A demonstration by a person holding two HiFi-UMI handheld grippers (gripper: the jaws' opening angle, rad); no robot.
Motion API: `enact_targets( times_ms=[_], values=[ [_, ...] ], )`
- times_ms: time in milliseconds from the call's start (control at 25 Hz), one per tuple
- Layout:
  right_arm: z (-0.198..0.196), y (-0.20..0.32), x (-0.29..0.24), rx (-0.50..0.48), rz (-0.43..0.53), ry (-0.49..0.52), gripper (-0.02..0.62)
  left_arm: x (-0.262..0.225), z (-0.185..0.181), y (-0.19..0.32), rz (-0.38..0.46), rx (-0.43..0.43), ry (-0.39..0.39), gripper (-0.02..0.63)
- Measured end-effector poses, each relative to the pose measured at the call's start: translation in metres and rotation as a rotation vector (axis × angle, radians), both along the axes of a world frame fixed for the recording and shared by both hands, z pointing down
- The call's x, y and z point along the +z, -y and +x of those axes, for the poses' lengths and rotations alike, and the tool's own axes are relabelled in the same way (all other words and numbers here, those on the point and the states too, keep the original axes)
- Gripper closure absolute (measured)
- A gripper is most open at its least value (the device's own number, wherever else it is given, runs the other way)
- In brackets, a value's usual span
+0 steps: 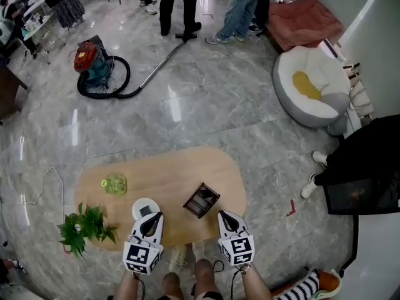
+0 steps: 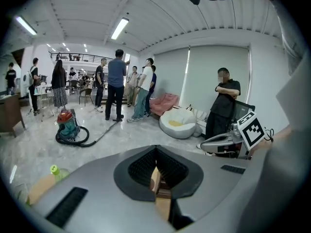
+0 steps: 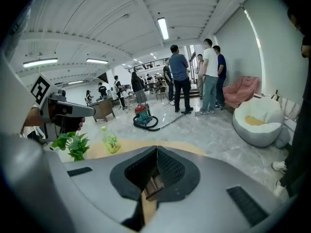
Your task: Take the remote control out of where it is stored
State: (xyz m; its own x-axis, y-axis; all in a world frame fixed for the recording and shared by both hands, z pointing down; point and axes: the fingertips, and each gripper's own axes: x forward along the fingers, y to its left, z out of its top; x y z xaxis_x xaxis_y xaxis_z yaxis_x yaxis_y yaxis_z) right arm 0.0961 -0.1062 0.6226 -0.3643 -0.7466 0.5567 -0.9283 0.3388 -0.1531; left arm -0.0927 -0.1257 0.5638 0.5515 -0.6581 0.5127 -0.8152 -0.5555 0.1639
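Left claw (image 2: 156, 149) first: its jaws are seen pressed together at the tips, and nothing is caught between them. Same story on the right claw (image 3: 157, 150): the jaws are closed tip to tip and nothing is held. In the head view both claws are held side by side over the near edge of the wooden desk (image 1: 169, 170), and each is pointed forward and down.

Just ahead of them, in the gap between the two, a dark storage box (image 1: 201, 200) is set at an angle on the desk. Dividers can be made out inside it, and dark shapes are seen lying in the compartments. The remote control cannot be picked out from those shapes at this size. The box is touched by neither claw, though it is framed right behind the closed tips in both gripper views.

A white round object (image 1: 144, 206) is spotted just beyond the left claw. Farther left, a green bottle (image 1: 114, 183) is stood upright. A leafy plant (image 1: 86, 229) is placed at the desk's near left edge.

Out past the desk, grey marble floor (image 1: 206, 99) is spread wide. A red and teal vacuum cleaner (image 1: 92, 64) is parked on it, with its hose looped alongside. A white beanbag (image 1: 310, 86) is seen to the right, and a group of people (image 1: 178, 5) is gathered at the far end.
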Motion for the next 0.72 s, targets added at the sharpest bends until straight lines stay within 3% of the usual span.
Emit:
enact_targets(
  times_ms=[720],
  values=[
    [-0.015,0.023,0.073,-0.082,-0.022,-0.033,0.586,0.066,-0.010,-0.004,-0.074,-0.031,-0.006,0.600]
  ],
)
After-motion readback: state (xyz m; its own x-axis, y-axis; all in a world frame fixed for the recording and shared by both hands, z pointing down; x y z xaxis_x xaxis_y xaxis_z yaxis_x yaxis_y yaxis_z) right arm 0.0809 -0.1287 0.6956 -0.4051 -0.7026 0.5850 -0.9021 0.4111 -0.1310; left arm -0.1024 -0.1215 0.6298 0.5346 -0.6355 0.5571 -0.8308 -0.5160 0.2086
